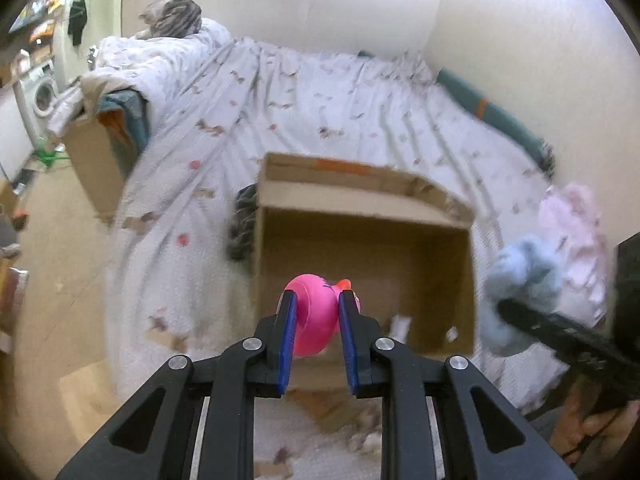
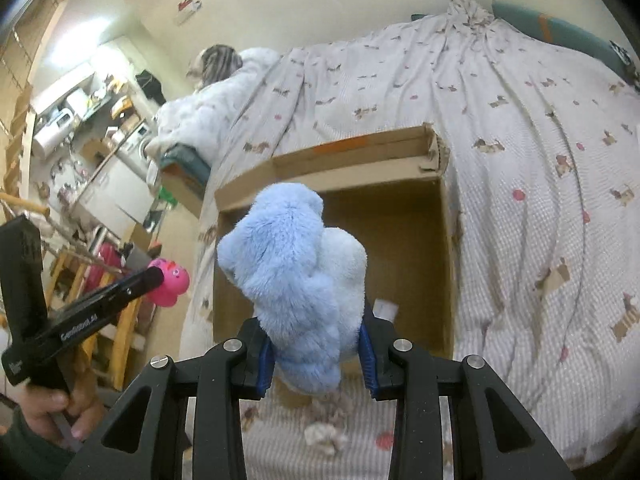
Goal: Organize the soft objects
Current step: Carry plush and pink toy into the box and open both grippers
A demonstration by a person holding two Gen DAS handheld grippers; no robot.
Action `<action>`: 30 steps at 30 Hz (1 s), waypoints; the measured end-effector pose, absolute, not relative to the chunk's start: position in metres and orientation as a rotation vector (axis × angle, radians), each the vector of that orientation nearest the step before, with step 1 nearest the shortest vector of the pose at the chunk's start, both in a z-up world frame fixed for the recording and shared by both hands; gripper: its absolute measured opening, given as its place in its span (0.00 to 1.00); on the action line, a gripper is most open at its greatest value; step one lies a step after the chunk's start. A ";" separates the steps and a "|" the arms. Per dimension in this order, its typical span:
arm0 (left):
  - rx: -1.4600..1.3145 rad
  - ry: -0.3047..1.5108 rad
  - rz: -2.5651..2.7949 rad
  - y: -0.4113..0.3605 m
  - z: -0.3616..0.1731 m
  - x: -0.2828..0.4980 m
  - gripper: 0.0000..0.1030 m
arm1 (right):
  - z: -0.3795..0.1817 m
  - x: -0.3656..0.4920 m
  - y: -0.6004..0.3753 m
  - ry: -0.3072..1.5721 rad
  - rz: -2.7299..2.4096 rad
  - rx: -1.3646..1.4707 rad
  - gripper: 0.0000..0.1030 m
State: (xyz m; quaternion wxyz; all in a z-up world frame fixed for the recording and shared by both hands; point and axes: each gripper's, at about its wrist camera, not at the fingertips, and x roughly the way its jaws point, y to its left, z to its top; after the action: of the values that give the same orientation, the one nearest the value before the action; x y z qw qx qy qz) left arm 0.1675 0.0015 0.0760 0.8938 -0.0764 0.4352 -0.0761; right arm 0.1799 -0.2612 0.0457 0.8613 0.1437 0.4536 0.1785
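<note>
My left gripper [image 1: 317, 309] is shut on a pink soft toy [image 1: 316, 312] with an orange part, held above the near edge of an open cardboard box [image 1: 362, 256] on the bed. My right gripper [image 2: 318, 340] is shut on a fluffy light-blue plush toy [image 2: 296, 276], held over the same box [image 2: 400, 256]. The blue plush [image 1: 520, 280] shows at the right of the left wrist view, with the right gripper's fingers [image 1: 560, 332]. The pink toy [image 2: 168, 278] and left gripper fingers [image 2: 120, 292] show at the left of the right wrist view. The box holds small white scraps [image 1: 400, 324].
The box stands on a bed with a white patterned cover [image 1: 320, 112]. A pink-white cloth [image 1: 572, 240] lies right of the box; a dark striped item [image 1: 242, 224] sits at its left. Another cardboard box [image 1: 96, 152] stands left of the bed. A crumpled tissue [image 2: 326, 436] lies near me.
</note>
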 end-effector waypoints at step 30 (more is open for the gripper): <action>-0.147 1.060 -0.147 -0.026 -0.044 0.220 0.18 | -0.065 0.231 -0.234 1.178 0.296 0.242 0.38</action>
State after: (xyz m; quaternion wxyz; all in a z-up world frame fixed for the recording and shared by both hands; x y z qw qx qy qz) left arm 0.2202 -0.0256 -0.0440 0.8576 -0.0699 0.5047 -0.0702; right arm 0.2309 -0.2337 -0.0647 0.8144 0.1133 0.5519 0.1388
